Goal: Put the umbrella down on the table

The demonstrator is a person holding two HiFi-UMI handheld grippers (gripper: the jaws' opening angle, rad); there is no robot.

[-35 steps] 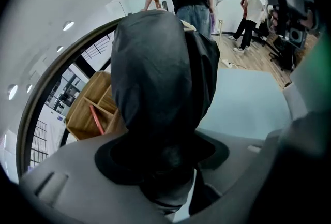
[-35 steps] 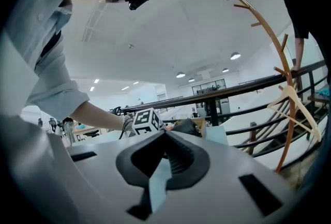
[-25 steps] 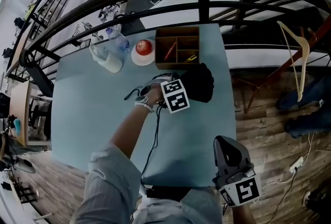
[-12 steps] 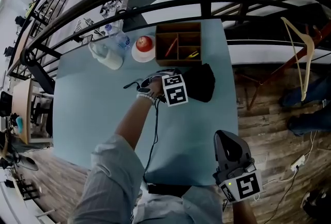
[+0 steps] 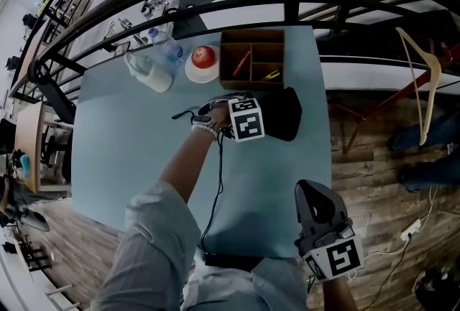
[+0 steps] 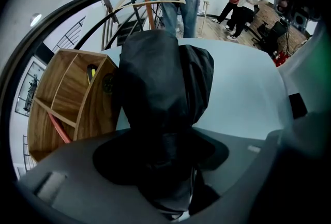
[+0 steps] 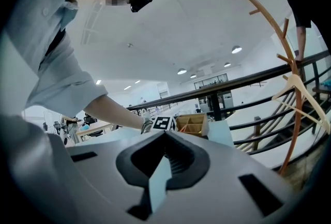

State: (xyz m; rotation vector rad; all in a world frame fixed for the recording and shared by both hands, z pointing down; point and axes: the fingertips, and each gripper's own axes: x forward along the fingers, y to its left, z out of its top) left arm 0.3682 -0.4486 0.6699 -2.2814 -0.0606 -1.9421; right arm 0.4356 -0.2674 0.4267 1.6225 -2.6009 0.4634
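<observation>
On the pale blue table (image 5: 129, 144), a white jug (image 5: 152, 76) and a clear plastic bottle (image 5: 167, 49) stand at the far left. A red apple (image 5: 204, 55) sits on a small white plate (image 5: 202, 72), just beside the compartmented wooden box (image 5: 251, 65). In front of that box my left tongs (image 5: 243, 115) point straight down, clamped on one end of the folded black fabric umbrella (image 5: 282, 114), which lies on the tabletop near the right edge. My right tongs (image 5: 313, 195) hang well apart at the table's near right corner, jaws together and empty.
</observation>
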